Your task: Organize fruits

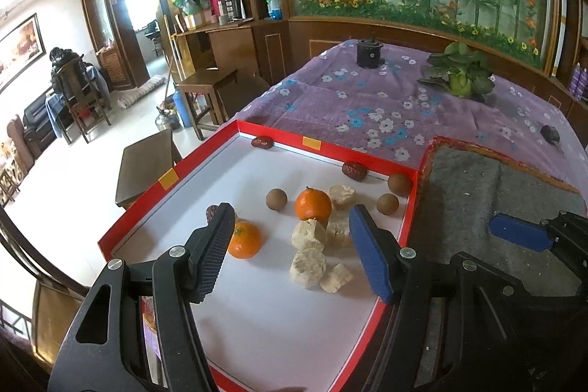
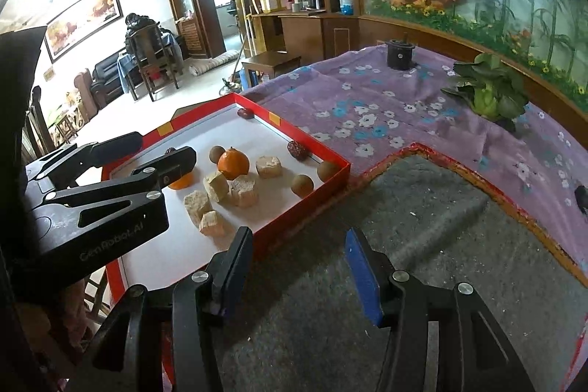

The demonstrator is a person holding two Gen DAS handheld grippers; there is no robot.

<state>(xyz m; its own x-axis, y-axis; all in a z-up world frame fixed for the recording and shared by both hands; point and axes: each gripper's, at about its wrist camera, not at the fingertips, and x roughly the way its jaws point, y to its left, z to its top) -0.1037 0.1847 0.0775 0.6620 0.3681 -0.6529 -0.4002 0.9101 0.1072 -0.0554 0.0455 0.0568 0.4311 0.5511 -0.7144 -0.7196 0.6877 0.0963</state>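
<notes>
**Sorting fruit in a red tray: both grippers spread and empty**

Left wrist view. A red-walled tray [image 1: 205,168] with a white floor sits on a table covered by a purple floral cloth [image 1: 367,98]. Inside lie two oranges, the near orange [image 1: 244,240] just beside the left finger and the far orange [image 1: 312,204] toward the middle; three round brown fruits [image 1: 276,199]; three dark red dates, one in the far corner [image 1: 261,142]; and a cluster of pale cut chunks [image 1: 308,234]. The left gripper [image 1: 294,252] hangs over the tray, jaws spread wide, nothing between them. Right of the tray lies a grey felt mat [image 1: 477,208].

Right wrist view. The right gripper [image 2: 297,267] is above the grey felt mat [image 2: 422,208], jaws spread and empty, beside the tray [image 2: 312,197]. The left gripper [image 2: 161,153] reaches over the tray's near side, partly hiding one orange [image 2: 182,182]; the other orange [image 2: 233,164] stands among the pale chunks [image 2: 217,184]. A leafy green vegetable [image 2: 488,90] and a dark cylinder [image 2: 400,54] rest on the cloth, well apart from the tray.
</notes>
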